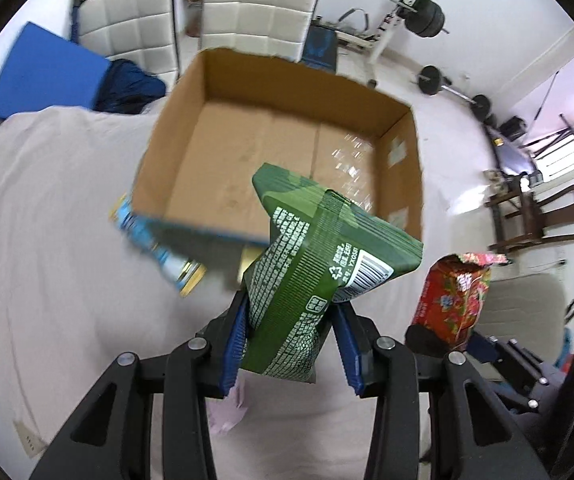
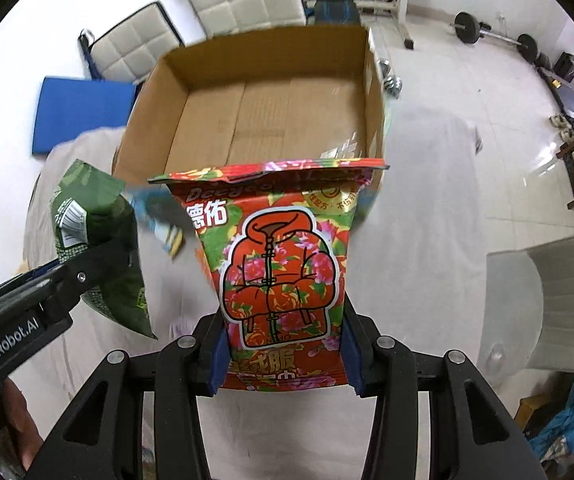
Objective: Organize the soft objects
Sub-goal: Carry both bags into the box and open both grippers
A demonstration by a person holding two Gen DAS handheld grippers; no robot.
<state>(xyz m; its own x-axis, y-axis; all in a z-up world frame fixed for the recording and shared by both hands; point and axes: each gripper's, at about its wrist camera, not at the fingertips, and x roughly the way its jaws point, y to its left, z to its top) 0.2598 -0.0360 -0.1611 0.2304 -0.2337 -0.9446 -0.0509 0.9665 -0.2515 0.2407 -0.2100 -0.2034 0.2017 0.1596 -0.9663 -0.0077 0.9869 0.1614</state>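
Note:
My left gripper [image 1: 291, 320] is shut on a green soft pack [image 1: 307, 264], its blue pads [image 1: 235, 344] squeezing the lower half. The pack hangs in the air in front of an open cardboard box [image 1: 175, 136] with nothing inside. In the right wrist view my right gripper [image 2: 283, 320] is shut on a red flowered pack [image 2: 283, 272], held upright before the same box [image 2: 155, 120]. The green pack [image 2: 99, 240] and the left gripper [image 2: 115, 256] show at the left there. The red pack [image 1: 455, 296] shows at the right of the left wrist view. A blurred blue packet [image 1: 159, 248] lies at the box's near corner.
The box stands on a table under a pale cloth [image 1: 67, 200]. Behind it are two white padded chairs [image 1: 255, 12], a blue mat [image 1: 47, 72] and a weight bench with barbells [image 1: 427, 16]. A wooden chair [image 1: 543, 216] and a grey seat back [image 2: 559, 300] stand at the right.

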